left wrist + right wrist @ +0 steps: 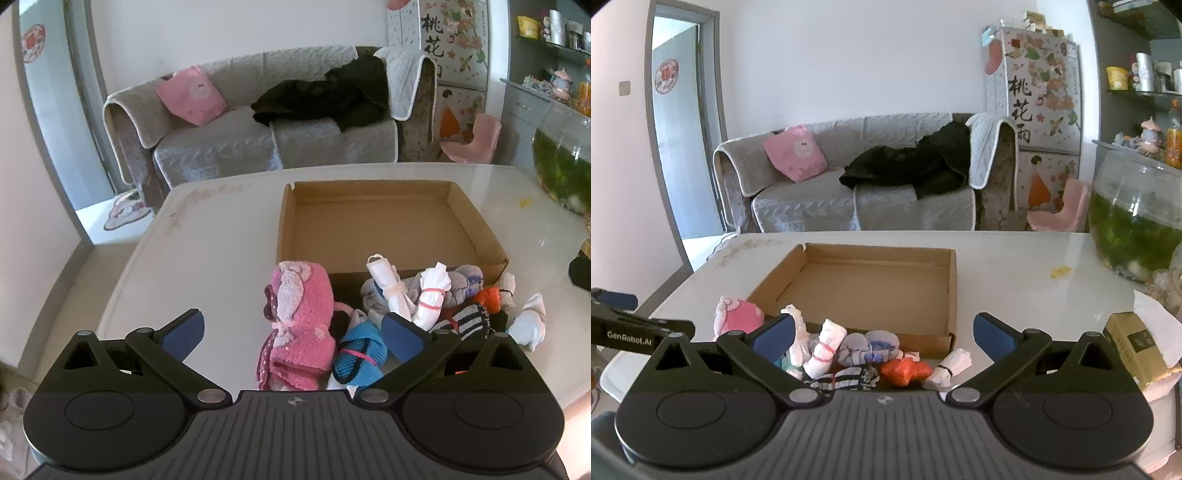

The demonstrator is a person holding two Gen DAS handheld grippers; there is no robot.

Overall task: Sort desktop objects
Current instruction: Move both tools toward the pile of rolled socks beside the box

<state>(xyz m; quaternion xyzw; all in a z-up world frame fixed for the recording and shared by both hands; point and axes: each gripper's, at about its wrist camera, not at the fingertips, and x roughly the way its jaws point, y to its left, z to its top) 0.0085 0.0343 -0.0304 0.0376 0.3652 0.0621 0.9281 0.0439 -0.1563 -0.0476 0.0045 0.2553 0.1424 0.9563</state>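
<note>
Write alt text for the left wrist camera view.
The open left gripper hovers over rolled sock bundles and a fluffy pink garment piled on a white table, in front of an empty cardboard box. A grey sofa stands behind.

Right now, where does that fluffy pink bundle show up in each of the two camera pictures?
Left wrist view: the fluffy pink bundle sits low in the centre, large, between the open fingers, just before the box's near left corner.
Right wrist view: the bundle is small at lower left, partly hidden behind the left finger.
Shared landmark: the empty cardboard box right behind it in both.
</note>
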